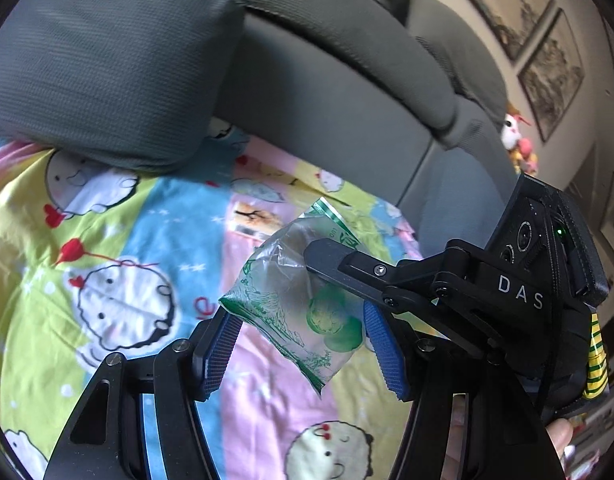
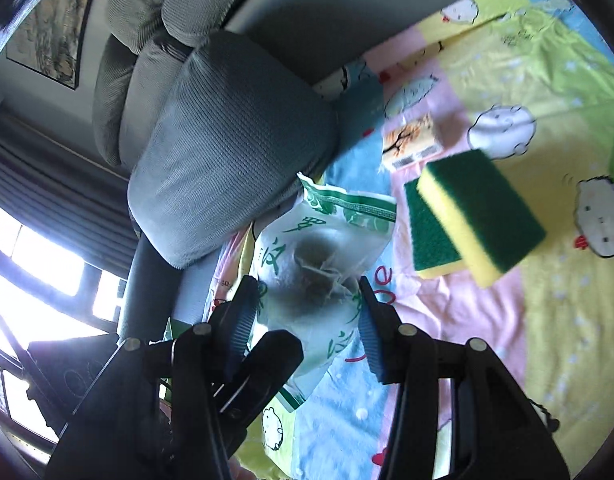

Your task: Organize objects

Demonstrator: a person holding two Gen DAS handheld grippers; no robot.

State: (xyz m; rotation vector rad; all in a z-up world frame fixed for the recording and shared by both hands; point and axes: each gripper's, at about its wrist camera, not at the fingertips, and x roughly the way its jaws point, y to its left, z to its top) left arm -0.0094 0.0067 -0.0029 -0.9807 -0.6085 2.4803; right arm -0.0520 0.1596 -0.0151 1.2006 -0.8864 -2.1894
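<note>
A clear plastic packet with green print [image 1: 297, 300] hangs in the air above the cartoon bedsheet [image 1: 107, 240]. My left gripper [image 1: 303, 344] is open, its blue pads [image 1: 221, 354] on either side of the packet. My right gripper reaches in from the right in the left wrist view, and its black finger [image 1: 331, 260] lies on the packet. In the right wrist view the packet [image 2: 319, 256] sits between the blue pads [image 2: 371, 344] of my right gripper [image 2: 305, 320], and the left gripper's finger [image 2: 267, 364] shows below it.
A grey cushion [image 1: 103, 68] and the sofa back [image 1: 327, 92] lie behind. Two green and yellow sponges [image 2: 479, 212] and a small printed box [image 2: 413, 142] lie on the sheet [image 2: 567, 300]. A plush toy [image 1: 517, 140] sits at the far right.
</note>
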